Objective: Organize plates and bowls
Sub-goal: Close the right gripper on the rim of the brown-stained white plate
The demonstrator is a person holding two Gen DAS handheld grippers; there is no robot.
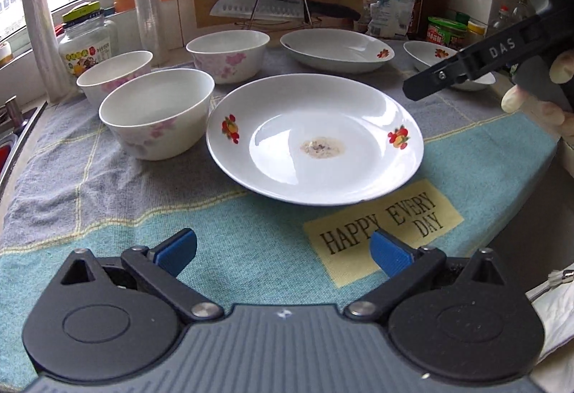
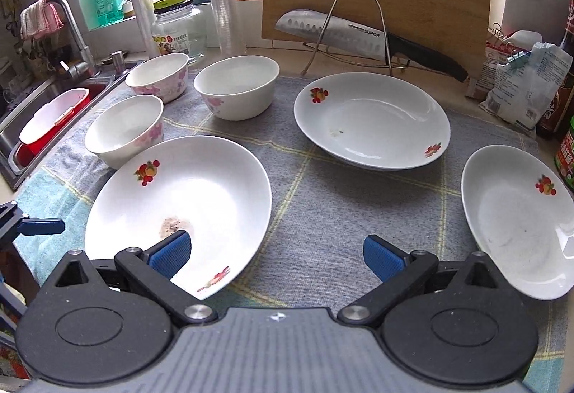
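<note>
1. At the far left is a sink [image 2: 39, 113], next to the tabletop, which is covered by a grey and blue cloth [image 2: 323, 213].
2. Three white bowls with pink flowers stand on the cloth: the near bowl [image 2: 123, 131], the back bowl [image 2: 158, 75] and the middle bowl [image 2: 236, 86]. They stand close together; I cannot tell if they touch.
3. The stained plate [image 2: 179, 206] lies just beside the near bowl.
4. The left gripper [image 1: 283, 251] hangs above the cloth, jaws spread and empty.
5. The right gripper [image 2: 276, 255] is also spread, holding nothing.
6. The deep plate [image 2: 371, 120] lies before a knife [image 2: 358, 36].
7. The small plate [image 2: 520, 224] lies at the far right.
</note>
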